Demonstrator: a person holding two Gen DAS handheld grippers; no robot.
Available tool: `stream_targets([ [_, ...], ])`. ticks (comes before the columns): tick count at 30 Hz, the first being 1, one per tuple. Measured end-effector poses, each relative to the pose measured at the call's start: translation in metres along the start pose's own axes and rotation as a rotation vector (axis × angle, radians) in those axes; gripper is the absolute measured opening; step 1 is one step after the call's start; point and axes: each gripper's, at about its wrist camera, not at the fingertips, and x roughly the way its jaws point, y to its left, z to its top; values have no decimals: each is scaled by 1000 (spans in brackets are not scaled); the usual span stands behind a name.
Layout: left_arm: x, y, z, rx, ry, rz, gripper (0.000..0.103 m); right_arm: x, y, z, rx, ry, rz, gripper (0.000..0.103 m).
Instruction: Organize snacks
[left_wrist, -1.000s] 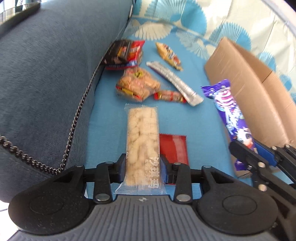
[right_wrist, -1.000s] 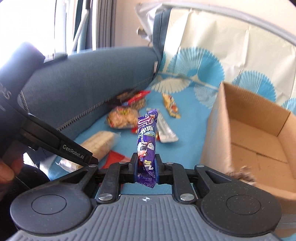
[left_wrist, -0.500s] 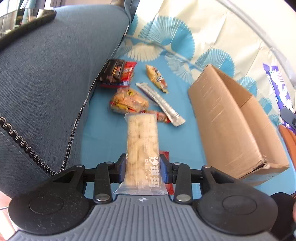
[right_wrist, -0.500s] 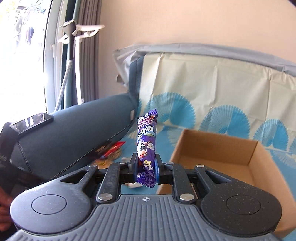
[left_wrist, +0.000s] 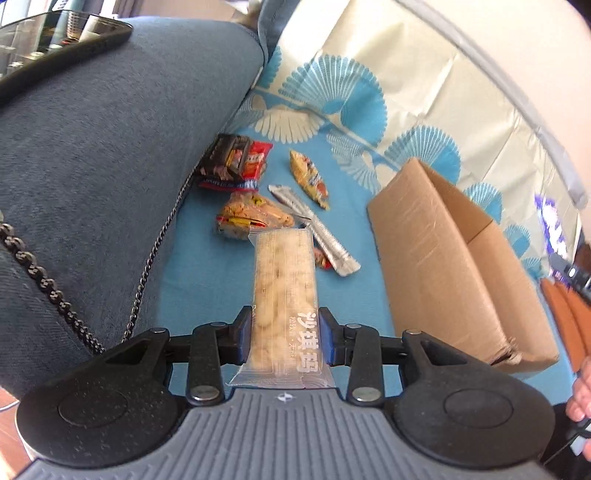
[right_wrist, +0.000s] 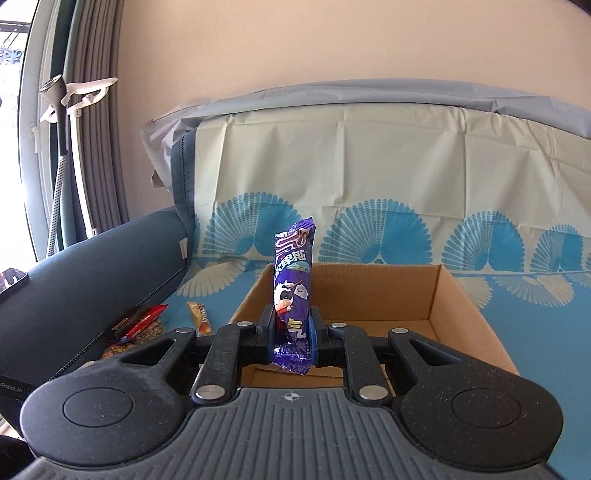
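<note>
The cardboard box (right_wrist: 373, 295) stood open-topped on the blue patterned sofa cover (left_wrist: 229, 280), its interior unobstructed and its near rim directly below the right hand-held gripper (right_wrist: 291, 332). That hand-held gripper was clamped on the purple snack packet (right_wrist: 293, 273), held upright above the near part of the box opening. The left hand-held gripper (left_wrist: 284, 336) was clamped on the clear-wrapped rice-crisp bar (left_wrist: 284, 280), which pointed away from the camera, raised above the sofa cover to the left of the box.

Between the box's left wall and the grey-blue sofa armrest (left_wrist: 92, 166), a strip of cover lay open. Farther along it lay the loose snacks: a dark red packet (left_wrist: 234, 162) against the armrest, a yellow packet (left_wrist: 308, 179), a silver stick packet (left_wrist: 317, 229) and a cracker bag (left_wrist: 251, 216).
</note>
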Motion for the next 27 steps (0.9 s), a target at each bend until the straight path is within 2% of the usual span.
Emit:
stream_targets([
  [3,-6,0,0,-6,-24,-10,40,1,-12,1,26,5,-26,18],
  [9,-11,-13,2,24,-56,20,40,3,-33,0,68,23,-53,18],
  [13,-9,-23,4,29,-56,34,40,3,-43,0,83,29,-56,18],
  [17,-3,-27,7,-10,-34,37,40,2,-47,0,86,29,-49,18],
  [21,3,-37,12,-82,-17,-3,40,3,-51,0,99,32,-44,18],
  [27,10,-78,27,-94,-12,-99,40,2,-55,2,116,25,-33,18],
])
